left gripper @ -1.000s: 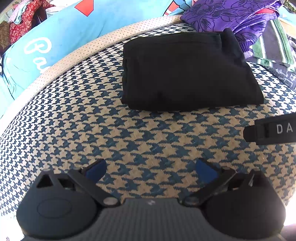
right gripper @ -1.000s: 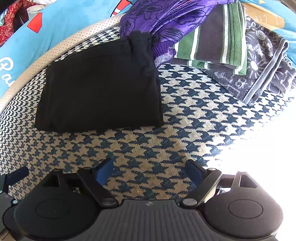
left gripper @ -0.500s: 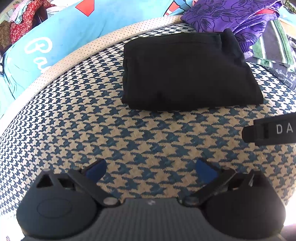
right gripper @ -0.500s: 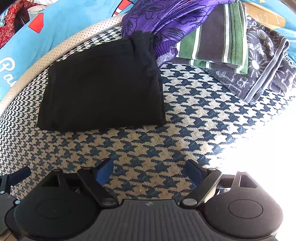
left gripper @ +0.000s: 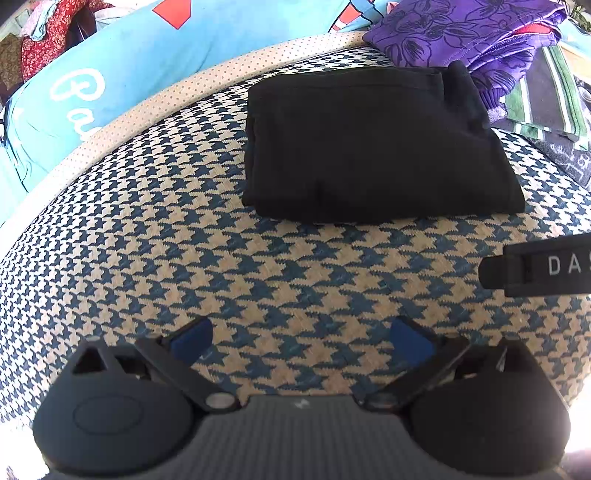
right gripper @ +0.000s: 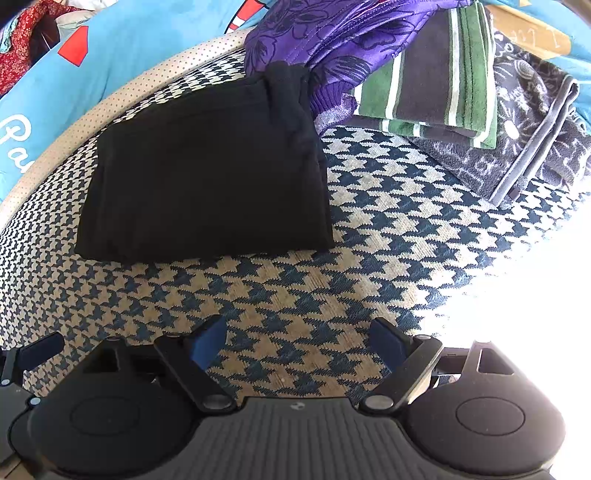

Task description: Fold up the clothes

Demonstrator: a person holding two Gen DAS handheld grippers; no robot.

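Houndstooth cushion [left gripper: 155,236] | folded black garment [left gripper: 373,147] beyond empty, spread left tool [left gripper: 301,341]

A folded black garment [left gripper: 376,144] lies on the houndstooth-woven blue and cream cloth [left gripper: 184,258], toward its far side. At the garment's far right corner lies a crumpled purple flowered garment [right gripper: 332,33]. Right of that, a folded green-striped towel [right gripper: 443,81] rests on a dark patterned grey towel [right gripper: 528,129]. A light blue printed sheet [left gripper: 147,55] lies far left.
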